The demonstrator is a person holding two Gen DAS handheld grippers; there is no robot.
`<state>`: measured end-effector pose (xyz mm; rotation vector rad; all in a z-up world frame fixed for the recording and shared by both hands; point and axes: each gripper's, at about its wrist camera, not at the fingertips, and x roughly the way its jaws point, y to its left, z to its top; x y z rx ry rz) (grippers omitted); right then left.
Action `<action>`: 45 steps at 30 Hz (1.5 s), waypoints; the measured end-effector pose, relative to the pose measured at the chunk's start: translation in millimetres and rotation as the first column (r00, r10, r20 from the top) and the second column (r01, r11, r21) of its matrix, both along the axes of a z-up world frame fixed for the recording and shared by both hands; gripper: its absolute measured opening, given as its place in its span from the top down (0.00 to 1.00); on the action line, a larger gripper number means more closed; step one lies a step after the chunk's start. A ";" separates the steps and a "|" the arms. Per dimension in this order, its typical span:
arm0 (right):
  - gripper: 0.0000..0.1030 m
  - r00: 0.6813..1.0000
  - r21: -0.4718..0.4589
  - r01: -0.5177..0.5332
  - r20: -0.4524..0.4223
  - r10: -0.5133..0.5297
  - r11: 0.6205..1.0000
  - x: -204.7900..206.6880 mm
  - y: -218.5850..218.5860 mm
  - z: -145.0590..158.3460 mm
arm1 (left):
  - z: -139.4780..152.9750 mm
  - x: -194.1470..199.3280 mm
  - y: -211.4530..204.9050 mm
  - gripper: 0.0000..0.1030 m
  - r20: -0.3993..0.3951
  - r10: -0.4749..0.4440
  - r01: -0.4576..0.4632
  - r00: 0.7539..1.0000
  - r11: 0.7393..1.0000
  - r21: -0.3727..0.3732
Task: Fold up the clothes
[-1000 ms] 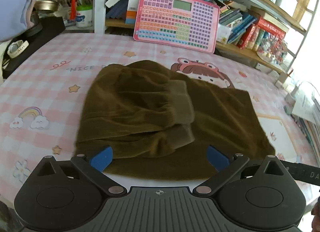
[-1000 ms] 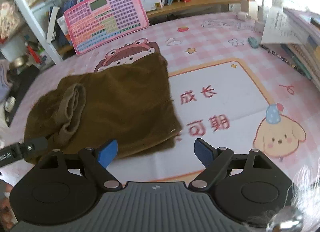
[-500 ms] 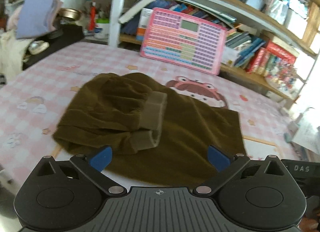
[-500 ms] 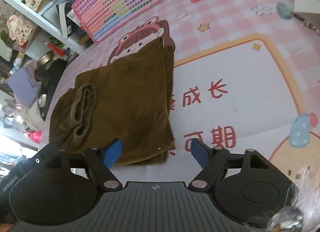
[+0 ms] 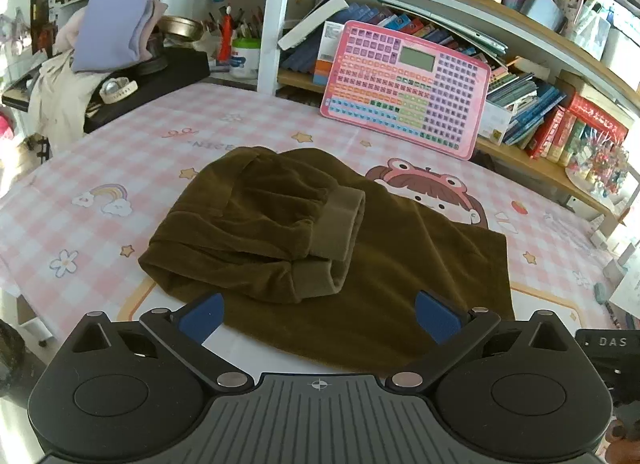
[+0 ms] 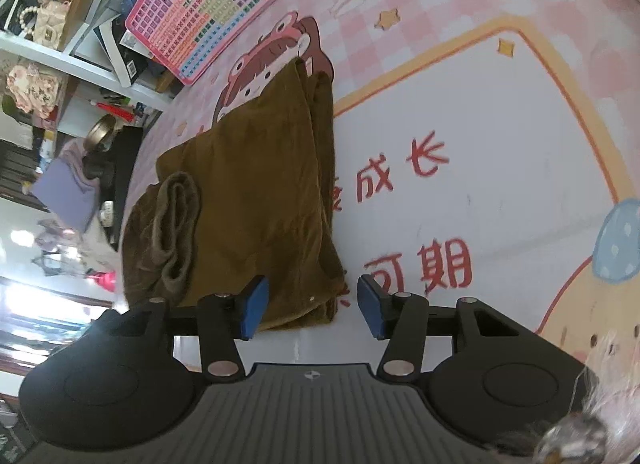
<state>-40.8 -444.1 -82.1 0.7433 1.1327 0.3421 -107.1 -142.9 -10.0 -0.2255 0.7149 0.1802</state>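
Note:
A brown velvety garment [image 5: 400,264] lies folded on the pink checked tablecloth [image 5: 120,152], its two ribbed cuffs [image 5: 340,224] doubled back on top. My left gripper [image 5: 319,316] hovers open over the garment's near edge with nothing between its blue pads. In the right wrist view the garment [image 6: 256,184] runs away from me with the cuffs [image 6: 176,220] at its left. My right gripper [image 6: 312,304] is low over the near right corner. Its jaws are closing with that corner between them, and the pads stand clear of the cloth.
A pink toy keyboard [image 5: 404,88] leans on the bookshelf behind the table. Folded purple cloth [image 5: 112,24] and a black case with a watch [image 5: 118,86] sit at the far left. Right of the garment lies the printed mat with red characters [image 6: 420,184].
My right gripper has rolled and dropped toward the garment's near corner, and its jaws have narrowed. My left gripper has drawn back and tilted a little. The garment has not moved.

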 end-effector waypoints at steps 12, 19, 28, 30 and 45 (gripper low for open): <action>0.56 0.997 0.132 -0.034 -0.065 0.043 0.991 15.3 10.1 -11.3 | 2.2 -4.6 -0.2 0.00 -0.021 0.016 -0.015 1.000 0.999 0.032; 0.59 0.993 0.190 -0.038 -0.107 0.059 0.981 14.8 15.0 -10.3 | 1.7 -8.1 5.2 0.00 -0.039 0.046 -0.044 0.998 0.998 0.044; 0.68 0.983 0.235 -0.003 -0.177 0.046 0.972 11.0 18.5 -23.2 | -2.8 -4.4 -3.7 0.00 -0.068 -0.002 0.005 0.998 0.999 0.043; 0.79 0.983 0.227 0.013 -0.179 0.028 0.974 11.9 16.3 -24.5 | -6.8 1.1 -12.3 0.00 -0.099 -0.079 0.086 0.992 0.994 0.067; 0.89 0.997 0.217 -0.059 -0.032 0.068 0.974 13.1 19.4 9.3 | -51.4 20.8 -121.5 0.39 -0.326 -0.543 0.632 0.774 0.622 0.463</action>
